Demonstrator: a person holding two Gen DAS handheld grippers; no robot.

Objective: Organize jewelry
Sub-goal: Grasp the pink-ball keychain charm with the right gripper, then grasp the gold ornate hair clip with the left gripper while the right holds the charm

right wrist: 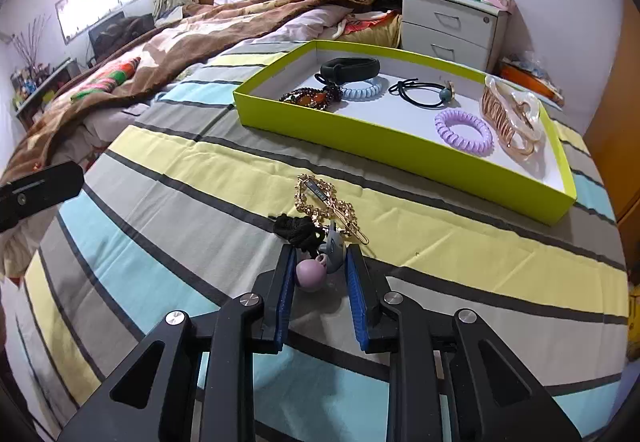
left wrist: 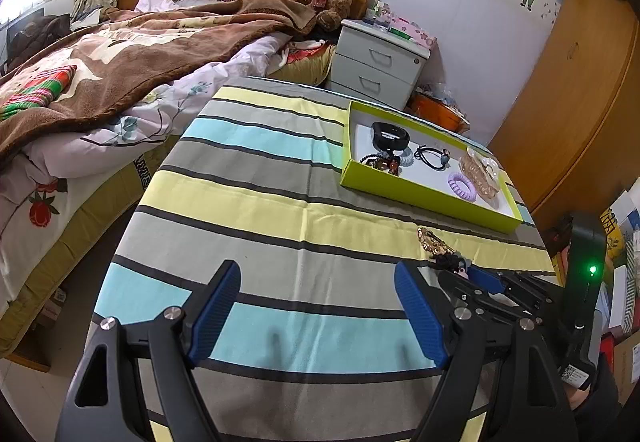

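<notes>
Hair tie [right wrist: 316, 254] with a black cord, a grey piece and a lilac ball lies on the striped cloth [right wrist: 200, 202], right at the tips of the right gripper [right wrist: 320, 274]. Its lilac ball sits between the two blue pads, touching the left pad, while a small gap shows before the right pad. The grey piece reaches to the tip of the right pad; whether the pads press on it cannot be told. The jaws of this gripper stand narrow, only a little wider than the ball. Just beyond the hair tie, farther from the gripper, lies a golden hair clip [right wrist: 330, 206], touching the black cord. Well beyond both, a yellow-green tray [right wrist: 360, 140] holds a lilac spiral hair tie [right wrist: 464, 132], a light blue spiral hair tie [right wrist: 364, 88], a black elastic band [right wrist: 420, 90], a beaded bracelet [right wrist: 308, 98], a black band [right wrist: 352, 68] and a transparent claw clip [right wrist: 512, 118].

The left gripper [left wrist: 318, 314] stands wide open over the bare cloth, with nothing between its pads. In its view the right gripper's tip [left wrist: 480, 278] lies just beside its right finger, with the hair tie there.
</notes>
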